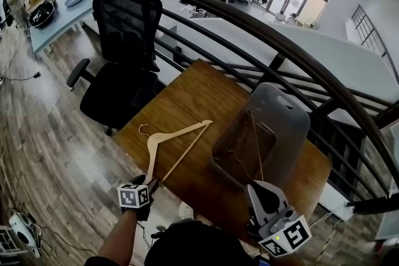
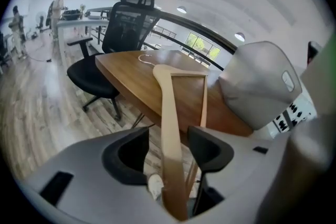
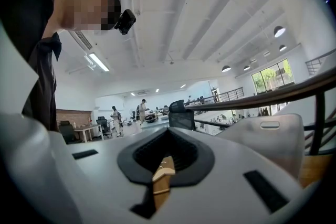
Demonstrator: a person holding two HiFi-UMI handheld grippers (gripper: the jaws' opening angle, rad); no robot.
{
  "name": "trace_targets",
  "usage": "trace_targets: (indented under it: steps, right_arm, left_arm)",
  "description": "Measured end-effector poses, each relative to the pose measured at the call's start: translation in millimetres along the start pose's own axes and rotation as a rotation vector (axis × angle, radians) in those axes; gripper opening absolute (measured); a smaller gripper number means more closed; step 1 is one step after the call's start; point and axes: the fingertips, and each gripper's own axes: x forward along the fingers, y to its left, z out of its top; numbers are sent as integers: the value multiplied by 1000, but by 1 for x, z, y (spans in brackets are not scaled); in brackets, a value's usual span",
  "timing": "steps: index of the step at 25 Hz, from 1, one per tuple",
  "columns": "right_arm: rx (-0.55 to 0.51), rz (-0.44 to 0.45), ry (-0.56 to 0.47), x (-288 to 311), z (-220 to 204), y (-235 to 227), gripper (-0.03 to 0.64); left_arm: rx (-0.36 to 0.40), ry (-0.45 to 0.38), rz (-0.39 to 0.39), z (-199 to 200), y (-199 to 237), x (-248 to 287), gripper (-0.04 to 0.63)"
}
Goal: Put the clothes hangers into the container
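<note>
Head view showed our left gripper (image 1: 151, 185) at the table's (image 1: 193, 93) near left edge, its jaws spread around one arm of the wooden hanger (image 1: 181, 130) with the pads not pressing it. That hanger lay flat by the left edge, outside the grey container (image 1: 283, 115) at the right. Our right gripper (image 1: 260, 191) was pressed together, empty. Nudged while ungripped, we judged, the hanger might slide off.

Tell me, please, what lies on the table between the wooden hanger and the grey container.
Nothing does: in the head view only bare tabletop separates the wooden hanger from the grey container.
</note>
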Motion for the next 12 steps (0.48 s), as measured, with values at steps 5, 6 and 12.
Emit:
trace_targets:
  steps: [5, 6, 12]
  right_arm:
    - [0, -13, 27, -5, -4, -1, -5]
    - [1, -16, 33, -5, -5, -1, -5]
    - [-5, -16, 62, 0, -12, 1, -5]
  left_arm:
    - [-168, 64, -242, -5, -3, 7, 239]
    - [-198, 78, -283, -5, -3, 9, 241]
    - [-242, 191, -513, -13, -26, 18, 239]
